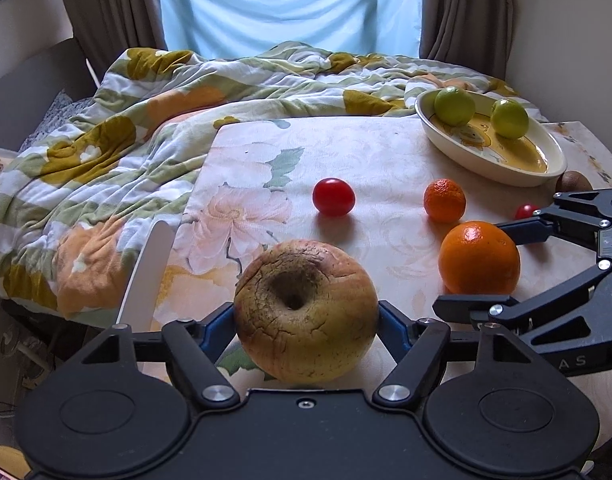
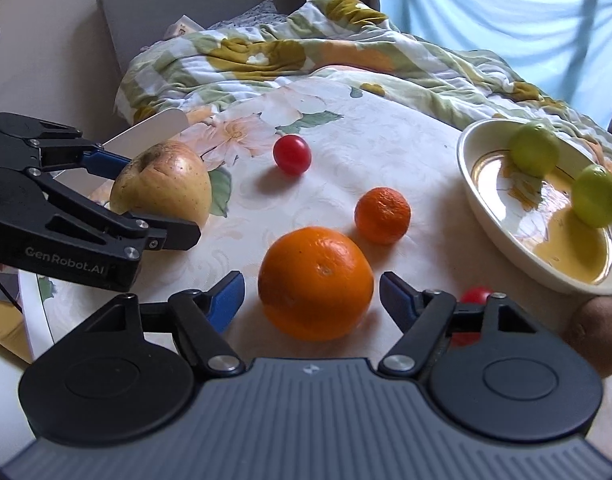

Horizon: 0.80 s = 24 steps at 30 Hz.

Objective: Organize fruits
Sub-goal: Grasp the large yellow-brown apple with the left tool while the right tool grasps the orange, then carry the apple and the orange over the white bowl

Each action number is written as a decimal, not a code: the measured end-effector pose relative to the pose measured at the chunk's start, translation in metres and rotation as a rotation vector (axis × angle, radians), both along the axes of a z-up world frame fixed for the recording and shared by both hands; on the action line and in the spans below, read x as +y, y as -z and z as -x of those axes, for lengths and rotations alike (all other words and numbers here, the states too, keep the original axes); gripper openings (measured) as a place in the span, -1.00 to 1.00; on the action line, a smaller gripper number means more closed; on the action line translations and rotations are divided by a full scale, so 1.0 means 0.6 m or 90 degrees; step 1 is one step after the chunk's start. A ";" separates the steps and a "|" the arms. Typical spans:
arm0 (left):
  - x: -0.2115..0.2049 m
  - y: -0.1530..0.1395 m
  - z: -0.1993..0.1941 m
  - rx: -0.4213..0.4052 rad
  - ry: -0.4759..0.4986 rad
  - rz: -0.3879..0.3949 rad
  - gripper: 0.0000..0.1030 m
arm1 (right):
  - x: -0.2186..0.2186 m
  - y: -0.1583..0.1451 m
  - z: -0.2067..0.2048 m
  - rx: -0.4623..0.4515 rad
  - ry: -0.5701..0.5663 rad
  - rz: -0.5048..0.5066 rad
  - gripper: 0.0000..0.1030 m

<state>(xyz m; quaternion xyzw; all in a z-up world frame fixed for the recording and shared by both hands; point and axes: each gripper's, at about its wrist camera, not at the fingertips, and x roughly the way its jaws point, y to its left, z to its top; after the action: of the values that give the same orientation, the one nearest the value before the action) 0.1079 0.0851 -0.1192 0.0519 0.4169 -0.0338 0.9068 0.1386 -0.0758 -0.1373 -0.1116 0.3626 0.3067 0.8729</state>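
Observation:
A wrinkled yellow-red apple (image 1: pixel 306 316) (image 2: pixel 161 184) sits on the floral table cloth, and my left gripper (image 1: pixel 306 312) (image 2: pixel 157 198) is shut on it, a blue pad pressing each side. My right gripper (image 2: pixel 312 284) (image 1: pixel 470 264) straddles a large orange (image 2: pixel 316 284) (image 1: pixel 480 258); it is open, with a small gap showing at each pad. Loose on the cloth lie a mandarin (image 2: pixel 382 214), a red tomato (image 2: pixel 291 154), a smaller tomato (image 2: pixel 476 295) half hidden behind my right finger, and a kiwi (image 2: pixel 596 336). The cream oval dish (image 2: pixel 502 184) holds two green limes (image 2: pixel 534 156).
The dish stands at the table's far right. A bed with a rumpled flowered quilt (image 1: pixel 145 120) adjoins the table's far and left sides. The table's white rim (image 1: pixel 149 264) runs just left of the apple. Curtains and a lit window lie behind.

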 end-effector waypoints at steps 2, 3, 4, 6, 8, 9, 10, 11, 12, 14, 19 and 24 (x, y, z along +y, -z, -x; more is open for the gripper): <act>0.002 0.000 0.003 0.001 -0.005 0.001 0.52 | 0.001 -0.001 -0.003 0.001 -0.003 -0.005 0.72; 0.003 0.000 0.005 0.001 -0.007 0.000 0.52 | 0.001 -0.001 -0.004 0.001 -0.006 -0.007 0.68; 0.003 0.000 0.007 0.001 -0.008 -0.002 0.52 | 0.002 -0.002 -0.005 0.002 -0.008 -0.008 0.66; 0.003 -0.001 0.010 0.001 -0.012 -0.004 0.52 | 0.005 -0.002 -0.007 -0.001 -0.011 -0.006 0.61; 0.004 -0.001 0.014 0.001 -0.019 -0.003 0.51 | 0.006 -0.004 -0.007 -0.012 -0.014 0.001 0.49; 0.005 -0.002 0.016 0.001 -0.022 -0.003 0.51 | 0.005 -0.004 -0.008 -0.013 -0.017 0.003 0.46; 0.006 -0.003 0.018 0.000 -0.025 -0.004 0.51 | 0.003 -0.005 -0.010 -0.007 -0.018 0.001 0.46; 0.007 -0.003 0.021 -0.001 -0.028 -0.004 0.51 | 0.001 -0.006 -0.012 -0.003 -0.017 -0.002 0.45; 0.006 -0.004 0.022 -0.001 -0.030 -0.003 0.51 | 0.000 -0.006 -0.013 0.000 -0.018 -0.004 0.45; 0.005 -0.007 0.026 -0.004 -0.032 -0.003 0.51 | -0.001 -0.007 -0.011 -0.001 -0.021 -0.001 0.44; -0.006 -0.027 0.035 -0.015 -0.036 -0.004 0.51 | -0.009 -0.018 -0.003 -0.004 -0.017 -0.004 0.44; -0.025 -0.059 0.047 -0.034 -0.034 -0.006 0.51 | -0.028 -0.043 0.011 -0.010 -0.008 -0.013 0.44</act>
<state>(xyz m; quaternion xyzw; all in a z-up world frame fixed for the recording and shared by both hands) 0.0798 0.0702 -0.0836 0.0455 0.3940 -0.0063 0.9180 0.1322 -0.0925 -0.1117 -0.1077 0.3522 0.3152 0.8746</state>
